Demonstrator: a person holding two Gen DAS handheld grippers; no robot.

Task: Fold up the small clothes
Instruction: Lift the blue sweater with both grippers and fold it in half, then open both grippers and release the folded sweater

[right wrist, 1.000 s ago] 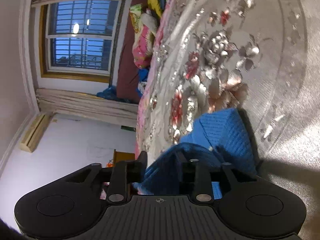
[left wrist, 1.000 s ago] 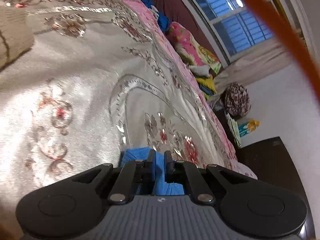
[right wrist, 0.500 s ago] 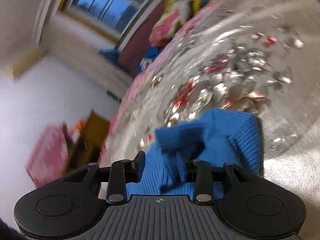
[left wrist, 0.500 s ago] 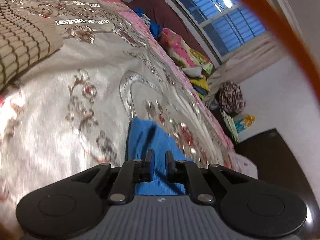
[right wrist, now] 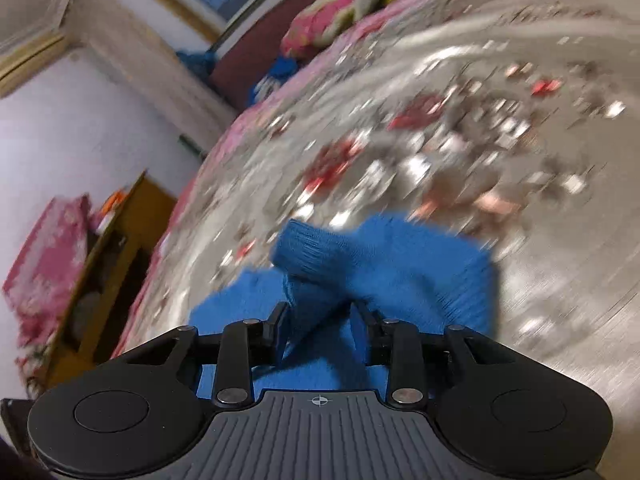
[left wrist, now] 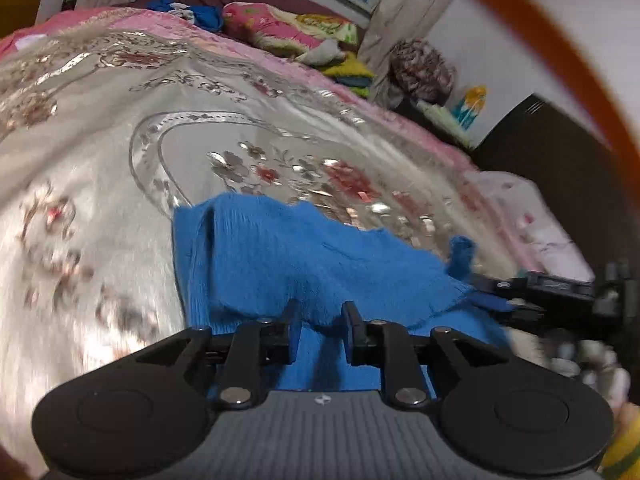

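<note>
A small blue knitted garment (left wrist: 304, 256) lies on the silver embroidered bedspread (left wrist: 120, 168). My left gripper (left wrist: 319, 316) is shut on its near edge, the cloth bunched between the fingers. My right gripper (right wrist: 320, 312) is shut on another part of the same blue garment (right wrist: 384, 256), with a ribbed cuff (right wrist: 304, 252) folded over just ahead of the fingers. The right gripper also shows in the left wrist view (left wrist: 560, 296) at the right, at the garment's far corner. Both views are motion-blurred.
Pillows and piled clothes (left wrist: 288, 32) lie at the bed's far end under a window. A patterned bag (left wrist: 420, 68) and dark cabinet (left wrist: 540, 140) stand beside the bed. A wooden shelf (right wrist: 108, 264) stands off the bed's left side in the right wrist view.
Both grippers have swung round with the blue garment still held. The cloth has spread out wider across the bedspread, and the right gripper has come into the left wrist view.
</note>
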